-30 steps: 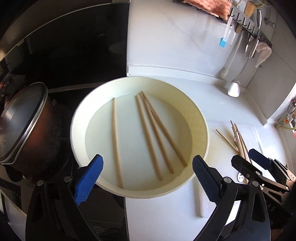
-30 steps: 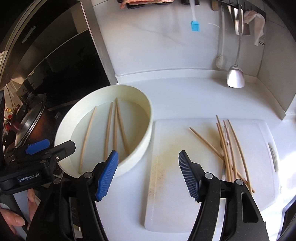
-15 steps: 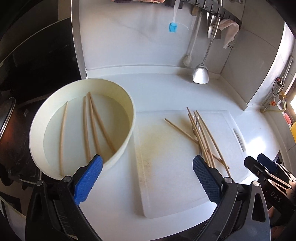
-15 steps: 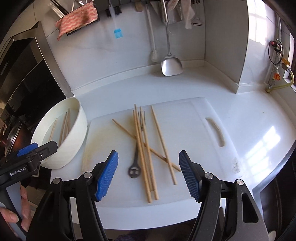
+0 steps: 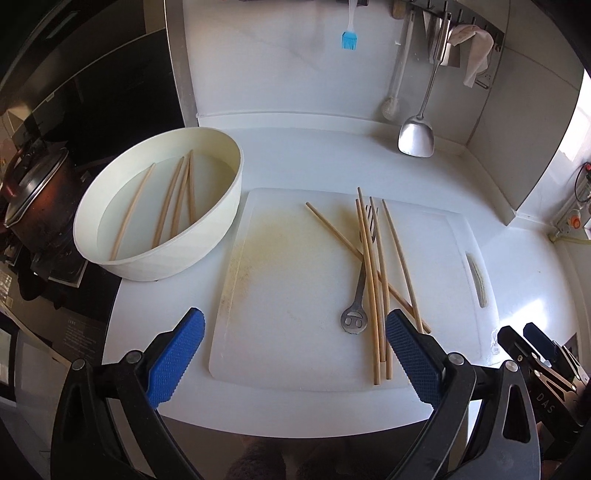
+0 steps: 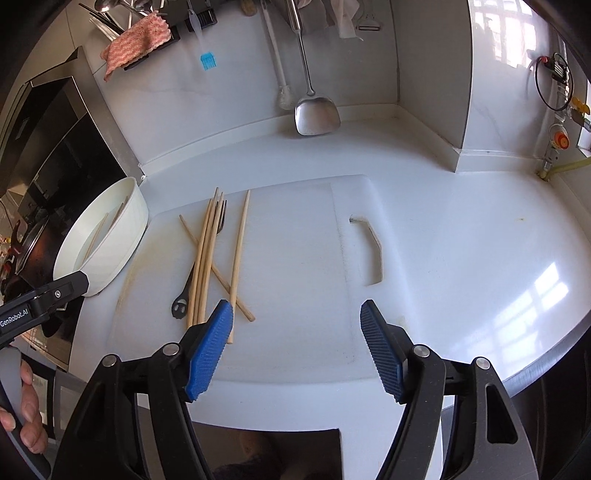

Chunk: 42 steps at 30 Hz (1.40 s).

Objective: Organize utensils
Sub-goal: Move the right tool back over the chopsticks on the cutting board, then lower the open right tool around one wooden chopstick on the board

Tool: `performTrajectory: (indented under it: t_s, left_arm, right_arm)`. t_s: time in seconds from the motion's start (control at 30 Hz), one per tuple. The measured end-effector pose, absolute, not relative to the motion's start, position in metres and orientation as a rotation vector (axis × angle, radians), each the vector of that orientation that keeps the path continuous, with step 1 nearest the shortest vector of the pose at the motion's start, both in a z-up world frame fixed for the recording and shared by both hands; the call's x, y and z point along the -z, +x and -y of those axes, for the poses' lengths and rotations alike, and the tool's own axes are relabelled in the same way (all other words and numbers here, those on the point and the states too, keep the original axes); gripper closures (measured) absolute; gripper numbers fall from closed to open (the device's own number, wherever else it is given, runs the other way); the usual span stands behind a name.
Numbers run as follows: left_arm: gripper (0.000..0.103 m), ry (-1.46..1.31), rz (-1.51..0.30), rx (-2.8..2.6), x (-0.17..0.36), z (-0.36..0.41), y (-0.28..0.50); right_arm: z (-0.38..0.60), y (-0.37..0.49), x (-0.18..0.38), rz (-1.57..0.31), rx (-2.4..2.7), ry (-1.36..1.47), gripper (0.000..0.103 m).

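A home kitchen: white countertop (image 5: 295, 155), stove pot (image 5: 35, 195), hanging spatula (image 5: 415, 138), cutting board (image 5: 288, 295).

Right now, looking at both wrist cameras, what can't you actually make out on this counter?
- Fork: in both views the chopsticks lie over its middle; only tines and handle end show.
- White basin: in the right wrist view the left gripper cuts off its near rim, and its contents are barely visible.
- Pot: in the left wrist view, cut off by the edge.
- Rail utensils: in the right wrist view, cut off at the top.
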<state>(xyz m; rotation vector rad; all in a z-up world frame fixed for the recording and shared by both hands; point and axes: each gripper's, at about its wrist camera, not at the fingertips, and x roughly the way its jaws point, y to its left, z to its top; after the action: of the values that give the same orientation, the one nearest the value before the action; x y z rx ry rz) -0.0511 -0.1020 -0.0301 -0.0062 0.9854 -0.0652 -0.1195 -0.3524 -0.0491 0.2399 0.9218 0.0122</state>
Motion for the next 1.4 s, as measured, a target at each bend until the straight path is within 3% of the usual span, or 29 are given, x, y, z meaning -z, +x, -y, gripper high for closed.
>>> performTrajectory:
  t_s: [0.47,0.93,1.4]
  left_arm:
    - [0.006,-0.084,-0.971,0.109,0.063,0.088,-0.032]
    - [0.006,-0.084,-0.89,0.053,0.118,0.096,-0.018]
    - [0.006,-0.072,-0.906,0.051,0.125,0.102,-0.009]
  right_arm:
    - [0.327,-0.101,0.052,-0.856,0.051,0.193,0.034]
    - [0.303,-0.059,0.106,-0.784,0.004,0.126,0.034]
    - [0.295,-0.039,0.119,-0.83,0.005,0.045,0.034]
